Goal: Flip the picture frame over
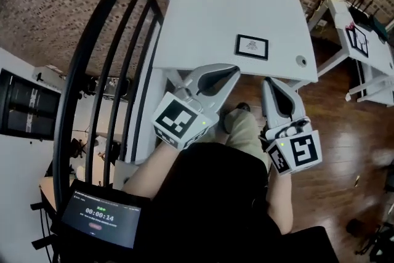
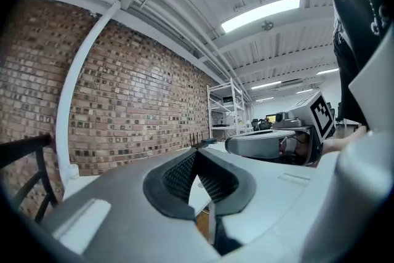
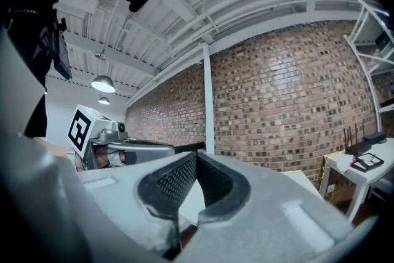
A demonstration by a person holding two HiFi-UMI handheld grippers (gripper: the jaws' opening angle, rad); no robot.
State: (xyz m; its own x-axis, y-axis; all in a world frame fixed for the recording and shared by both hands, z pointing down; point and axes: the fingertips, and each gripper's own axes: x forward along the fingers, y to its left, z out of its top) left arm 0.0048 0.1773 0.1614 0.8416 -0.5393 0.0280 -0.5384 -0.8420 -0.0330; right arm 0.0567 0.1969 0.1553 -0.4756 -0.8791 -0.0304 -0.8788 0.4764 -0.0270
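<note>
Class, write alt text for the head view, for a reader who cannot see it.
A small black picture frame lies picture side up on a white table, untouched. Below it, a person holds the left gripper and right gripper, both shut and empty, by the table's near edge.

Print on picture frame [image 1: 252, 46] unreadably small; side table [image 1: 381, 64] cut off.

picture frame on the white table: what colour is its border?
Black, around a white centre. The picture frame shows best in the head view.
</note>
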